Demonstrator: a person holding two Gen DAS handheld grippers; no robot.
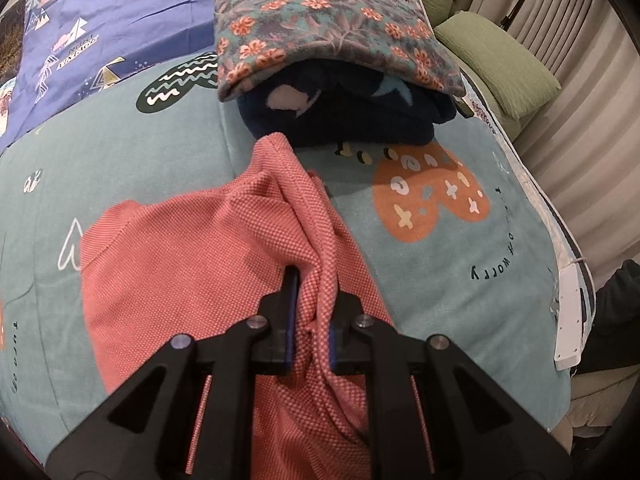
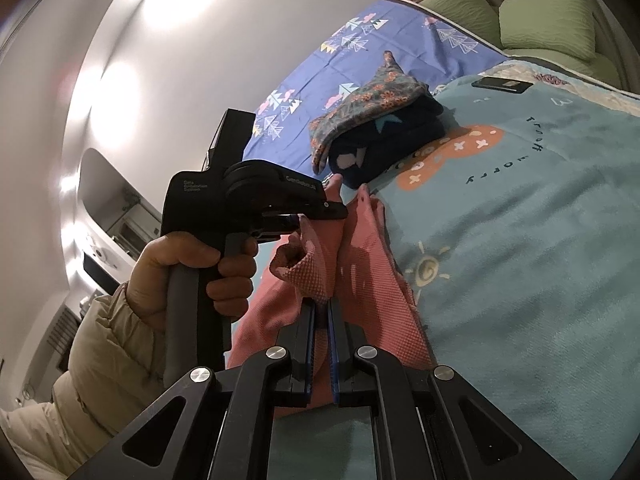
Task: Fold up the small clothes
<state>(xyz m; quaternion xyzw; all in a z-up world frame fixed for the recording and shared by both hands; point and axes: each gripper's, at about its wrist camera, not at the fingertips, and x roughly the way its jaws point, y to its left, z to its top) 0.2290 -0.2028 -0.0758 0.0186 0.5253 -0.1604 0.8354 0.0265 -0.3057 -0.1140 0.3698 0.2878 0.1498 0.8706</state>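
**Pink garment pinched by both grippers**

Left wrist: left gripper (image 1: 314, 280) pinches the pink garment (image 1: 180, 248) lying on the teal blanket (image 1: 460, 300); one stack of two folded pieces (image 1: 340, 76) just beyond.

Right wrist: right gripper (image 2: 322, 304) clamps the garment's bunched edge; two green pillows (image 2: 548, 20) lie far off.

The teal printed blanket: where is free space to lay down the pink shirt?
Free: teal blanket around the orange heart print, right of the pink knit shirt. Crowded: behind, the floral cloth on dark folded fleece.

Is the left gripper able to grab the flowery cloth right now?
Probably not yet: the left gripper is shut on the pink shirt. The flowery cloth lies uncovered farther back, atop the dark folded clothes.
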